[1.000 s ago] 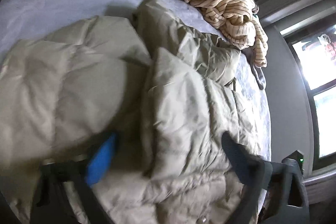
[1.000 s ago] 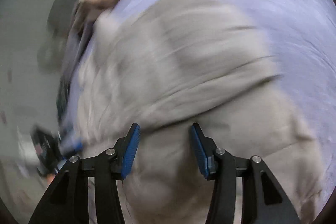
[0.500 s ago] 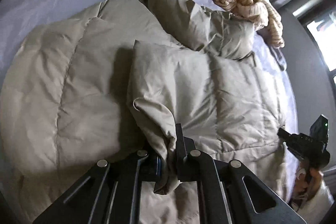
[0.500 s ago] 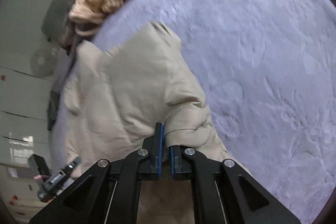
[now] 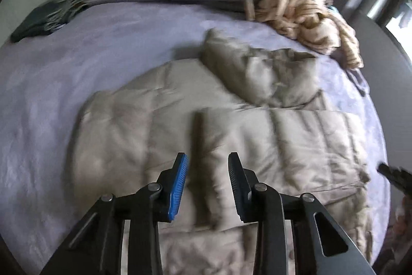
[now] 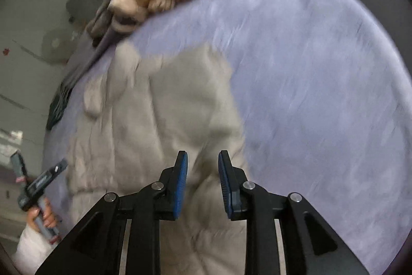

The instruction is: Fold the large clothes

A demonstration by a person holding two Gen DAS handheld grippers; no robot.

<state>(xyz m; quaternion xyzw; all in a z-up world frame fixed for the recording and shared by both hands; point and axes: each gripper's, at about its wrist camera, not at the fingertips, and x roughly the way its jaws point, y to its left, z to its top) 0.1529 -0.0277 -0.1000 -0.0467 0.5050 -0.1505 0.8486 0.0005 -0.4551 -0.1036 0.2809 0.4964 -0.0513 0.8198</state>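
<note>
A large beige quilted jacket [image 5: 231,135] is spread over the lavender bed [image 5: 103,56], filling the centre and lower right of the left wrist view and the lower left and centre of the right wrist view. One front panel is laid over the body, and a puffy sleeve [image 5: 260,74] is bunched above it, toward the upper right. The left hand-held gripper [image 5: 208,181] is seen with its jaws parting above the panel's folded edge; nothing is pinched between them. The right hand-held gripper [image 6: 203,179] is likewise opening over the jacket, with no cloth caught. The garment is judged to be light but bulky, soft and springy, so folds are likely to puff back unless pressed flat. Its smooth shell is probably slippery, so hold is best taken at a seam, hem or doubled edge. A striped cream garment [image 5: 306,14] is heaped at the bed's upper right edge.
</note>
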